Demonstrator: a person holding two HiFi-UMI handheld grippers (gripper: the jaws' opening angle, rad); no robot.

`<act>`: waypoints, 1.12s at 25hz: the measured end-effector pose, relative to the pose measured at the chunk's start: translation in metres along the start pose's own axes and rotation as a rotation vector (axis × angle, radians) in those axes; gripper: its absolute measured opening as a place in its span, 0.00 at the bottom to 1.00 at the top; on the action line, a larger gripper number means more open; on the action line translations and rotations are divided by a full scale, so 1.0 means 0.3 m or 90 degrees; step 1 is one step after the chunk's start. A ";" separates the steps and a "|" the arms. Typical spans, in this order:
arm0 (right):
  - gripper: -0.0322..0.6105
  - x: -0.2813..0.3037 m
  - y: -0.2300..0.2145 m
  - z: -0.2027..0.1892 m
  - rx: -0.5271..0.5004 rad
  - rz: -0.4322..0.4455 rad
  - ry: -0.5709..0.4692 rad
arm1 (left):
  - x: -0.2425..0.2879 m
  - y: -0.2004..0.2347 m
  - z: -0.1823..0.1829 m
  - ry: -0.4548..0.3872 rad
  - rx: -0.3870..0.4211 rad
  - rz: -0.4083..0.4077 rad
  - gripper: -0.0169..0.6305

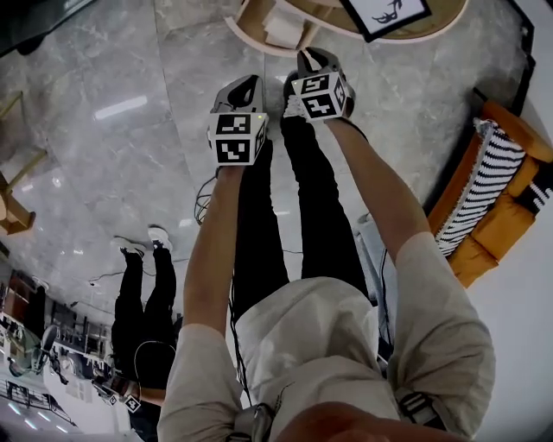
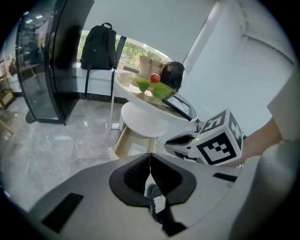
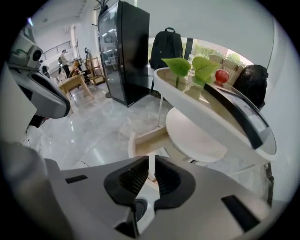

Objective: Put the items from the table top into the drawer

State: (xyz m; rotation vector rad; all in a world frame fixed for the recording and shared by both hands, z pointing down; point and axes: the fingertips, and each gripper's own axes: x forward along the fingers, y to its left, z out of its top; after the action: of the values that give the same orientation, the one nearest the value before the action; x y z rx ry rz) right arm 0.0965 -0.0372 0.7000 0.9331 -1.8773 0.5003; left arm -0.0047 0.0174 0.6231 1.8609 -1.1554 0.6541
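Note:
The round white table [image 3: 187, 101] carries green leaves [image 3: 192, 68], a red apple [image 3: 221, 76] and a dark flat frame [image 3: 239, 117]. Below its top a wooden drawer [image 3: 145, 138] stands pulled out; in the head view the drawer [image 1: 259, 26] shows something white inside. Both grippers are held up in the air short of the table, side by side. My left gripper [image 2: 150, 164] is shut with nothing between its pads. On my right gripper [image 3: 151, 168] the pads stand a narrow slit apart, with nothing between them. In the head view the left gripper [image 1: 238, 108] and the right gripper [image 1: 320, 73] hang over the grey marble floor.
A black backpack [image 2: 98, 47] hangs beside a tall black cabinet [image 2: 47, 61] behind the table. A dark bag [image 2: 172, 74] sits at the table's far side. An orange sofa with a striped cushion [image 1: 492, 190] is at the right. Another person [image 1: 143, 285] stands at the left.

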 end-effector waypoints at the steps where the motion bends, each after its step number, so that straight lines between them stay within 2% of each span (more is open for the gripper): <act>1: 0.14 -0.047 0.001 -0.002 0.007 0.000 -0.004 | -0.025 -0.027 0.009 0.000 0.002 -0.001 0.06; 7: 0.10 -0.260 0.015 0.018 0.083 -0.008 -0.036 | -0.151 -0.091 0.065 -0.010 0.003 0.004 0.06; 14: 0.10 -0.380 0.054 0.049 0.089 -0.007 -0.061 | -0.230 -0.111 0.086 -0.021 0.002 0.008 0.06; 19: 0.10 -0.431 0.052 0.156 0.108 0.002 -0.103 | -0.250 -0.125 0.107 -0.017 0.042 0.005 0.06; 23: 0.11 -0.479 -0.039 0.283 0.073 -0.016 -0.151 | -0.266 -0.132 0.196 -0.050 0.027 0.006 0.06; 28: 0.11 -0.477 -0.242 0.430 0.010 -0.054 -0.175 | -0.242 -0.160 0.351 -0.083 0.049 0.003 0.06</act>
State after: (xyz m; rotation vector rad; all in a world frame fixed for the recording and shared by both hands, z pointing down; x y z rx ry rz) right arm 0.1167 -0.1134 0.5099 1.1332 -2.0707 0.3489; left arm 0.0068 -0.0276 0.4945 1.9911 -1.2330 0.5940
